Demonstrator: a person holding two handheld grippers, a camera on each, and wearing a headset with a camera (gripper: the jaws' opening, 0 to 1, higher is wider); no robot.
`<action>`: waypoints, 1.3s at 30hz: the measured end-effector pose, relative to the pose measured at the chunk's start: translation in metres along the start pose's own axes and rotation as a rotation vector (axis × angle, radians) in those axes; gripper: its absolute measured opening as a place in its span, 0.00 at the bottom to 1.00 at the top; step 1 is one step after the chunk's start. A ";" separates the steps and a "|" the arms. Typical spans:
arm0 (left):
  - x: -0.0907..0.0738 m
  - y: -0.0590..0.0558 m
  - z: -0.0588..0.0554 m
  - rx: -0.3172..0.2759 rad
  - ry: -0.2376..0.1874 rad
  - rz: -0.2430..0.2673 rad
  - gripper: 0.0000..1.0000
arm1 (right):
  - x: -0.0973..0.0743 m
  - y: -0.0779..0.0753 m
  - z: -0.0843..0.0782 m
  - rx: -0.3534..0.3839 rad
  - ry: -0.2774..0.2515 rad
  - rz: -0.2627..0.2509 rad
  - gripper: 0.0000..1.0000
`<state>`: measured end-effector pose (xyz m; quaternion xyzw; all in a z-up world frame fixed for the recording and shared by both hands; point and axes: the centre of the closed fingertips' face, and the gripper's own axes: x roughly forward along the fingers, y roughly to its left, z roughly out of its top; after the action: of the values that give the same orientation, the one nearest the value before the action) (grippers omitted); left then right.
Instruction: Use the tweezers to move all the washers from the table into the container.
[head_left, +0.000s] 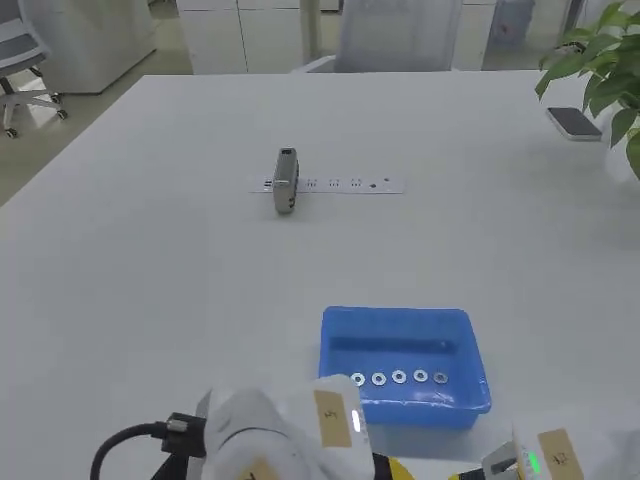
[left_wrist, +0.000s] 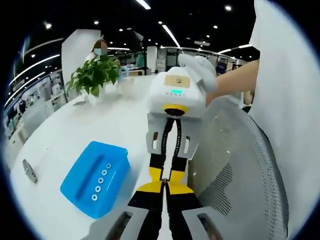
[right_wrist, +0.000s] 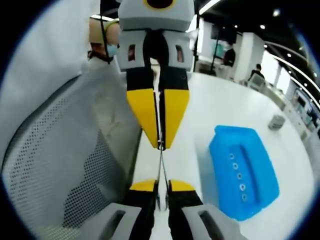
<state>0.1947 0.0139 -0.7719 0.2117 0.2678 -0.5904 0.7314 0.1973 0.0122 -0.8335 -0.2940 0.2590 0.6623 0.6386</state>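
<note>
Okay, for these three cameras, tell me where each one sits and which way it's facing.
Head view: on the headset, looking forward and down over the table at the container; a gloved hand shows at bottom.
Left gripper view: on the left gripper, facing the right gripper; a forearm shows.
Right gripper view: on the right gripper, facing the left one, tweezers between them; white clothing shows.
Shared: both gripper views show the container's washers and face each other.
</note>
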 end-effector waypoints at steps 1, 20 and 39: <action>0.001 0.002 -0.002 0.005 0.008 0.003 0.00 | 0.001 -0.002 -0.002 0.017 -0.007 -0.006 0.05; 0.014 0.013 -0.065 0.050 0.287 -0.061 0.00 | -0.043 -0.017 -0.002 0.319 -0.267 -0.242 0.50; 0.030 0.019 -0.088 0.112 0.500 -0.085 0.00 | -0.140 -0.034 -0.020 0.422 -0.316 -0.599 0.77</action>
<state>0.2057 0.0510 -0.8590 0.3798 0.4156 -0.5639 0.6041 0.2341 -0.0976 -0.7455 -0.1133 0.1906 0.4159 0.8820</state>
